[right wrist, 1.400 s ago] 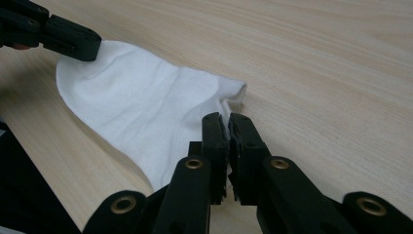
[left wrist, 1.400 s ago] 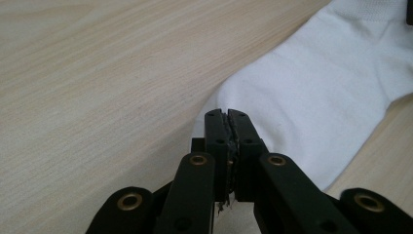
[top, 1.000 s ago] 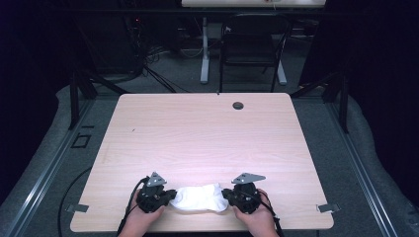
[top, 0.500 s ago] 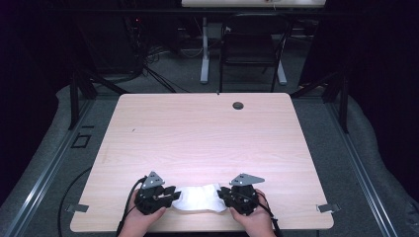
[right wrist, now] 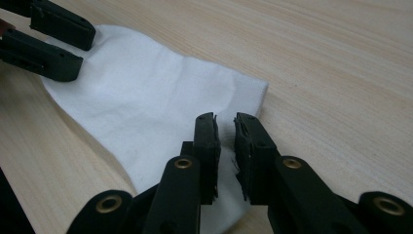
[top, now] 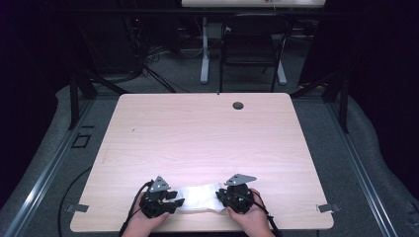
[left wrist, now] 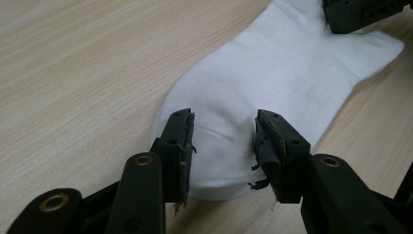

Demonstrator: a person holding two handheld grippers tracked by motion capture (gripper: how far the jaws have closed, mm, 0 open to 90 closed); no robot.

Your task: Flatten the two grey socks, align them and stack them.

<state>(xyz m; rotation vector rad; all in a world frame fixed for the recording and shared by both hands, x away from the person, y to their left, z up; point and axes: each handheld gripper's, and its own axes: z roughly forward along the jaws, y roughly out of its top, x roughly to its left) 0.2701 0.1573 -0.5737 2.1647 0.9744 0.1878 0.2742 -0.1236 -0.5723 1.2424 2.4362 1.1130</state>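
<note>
One white sock [top: 200, 199] flat on one table [top: 207, 138], between two grippers: left gripper [left wrist: 223, 146] fingers wide, right gripper [right wrist: 225, 146] fingers narrow, empty.

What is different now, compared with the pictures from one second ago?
The left gripper has just been opening its jaws and has let go of the white sock, which lies flatter now. The right gripper opened slightly, with a narrow gap over the sock. Both hands and the table stayed.

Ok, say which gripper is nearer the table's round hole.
Right. Right gripper sits straight down-table from the hole, left gripper farther left; both at the sock. Left jaws just opened, right's just closed slightly, sock between each.
</note>
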